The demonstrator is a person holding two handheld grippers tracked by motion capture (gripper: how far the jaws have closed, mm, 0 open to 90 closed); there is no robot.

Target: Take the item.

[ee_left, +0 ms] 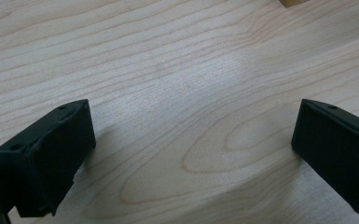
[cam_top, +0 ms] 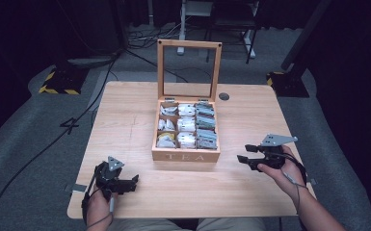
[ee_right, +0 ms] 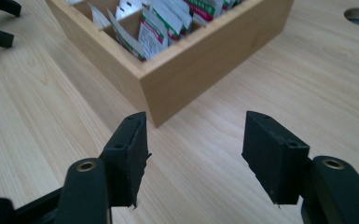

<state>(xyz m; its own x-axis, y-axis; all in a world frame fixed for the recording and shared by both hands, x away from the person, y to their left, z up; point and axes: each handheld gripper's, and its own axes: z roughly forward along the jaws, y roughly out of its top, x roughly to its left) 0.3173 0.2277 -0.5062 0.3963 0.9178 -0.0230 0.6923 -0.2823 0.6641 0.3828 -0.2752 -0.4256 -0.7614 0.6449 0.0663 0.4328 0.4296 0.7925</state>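
High view | tea box (cam_top: 185, 155) lid up, packets (cam_top: 187, 125) untouched | left tongs (cam_top: 131, 182) spread, empty | right tongs (cam_top: 245, 153) spread, empty | picking not yet begun

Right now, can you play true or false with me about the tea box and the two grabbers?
1. The tea box has its lid standing open. True.
2. The right gripper is squeezing a tea bag. False: its jaws are apart with nothing between them.
3. The left gripper is open over the bare table. True.
4. The box is empty. False: tea bags fill its compartments.
5. The box front reads COFFEE. False: it reads TEA.
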